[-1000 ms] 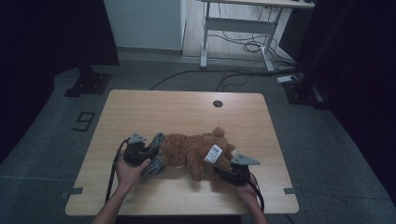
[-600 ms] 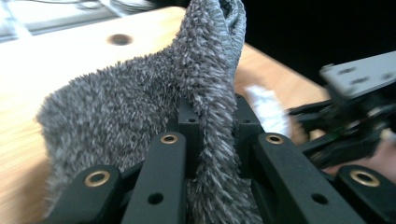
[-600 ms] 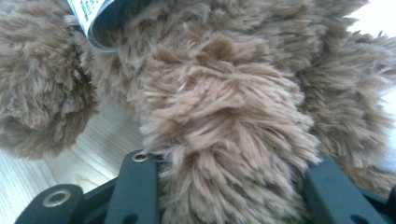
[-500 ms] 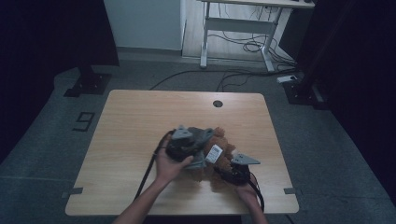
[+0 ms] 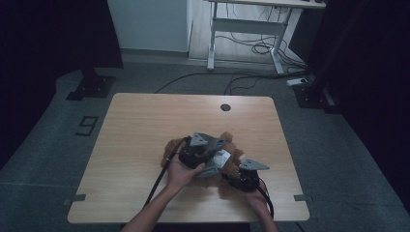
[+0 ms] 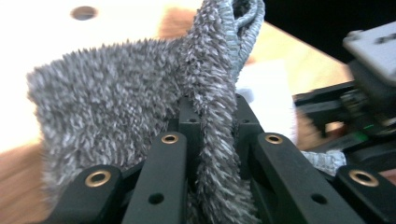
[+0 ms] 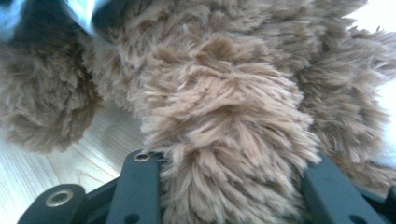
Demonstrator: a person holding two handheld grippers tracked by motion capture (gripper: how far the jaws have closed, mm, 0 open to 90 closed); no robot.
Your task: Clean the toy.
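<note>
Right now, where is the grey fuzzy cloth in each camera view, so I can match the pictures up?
High view: the grey cloth lies low and centre, on the brown plush toy, at the tip of the left gripper.
Left gripper view: it rises through the centre, pinched between the black jaws.
Right gripper view: a grey-white scrap at the top left corner may be it; I cannot tell.
Shared landmark: the wooden table.

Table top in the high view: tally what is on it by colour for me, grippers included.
Brown: 1, the shaggy brown plush toy.
Grey: 1, the fuzzy grey cloth piece, pinched in the left gripper.
White: 1, the white tag on the toy.
Black: 2, left gripper and right gripper, which clamps the plush.
Total: 5
</note>
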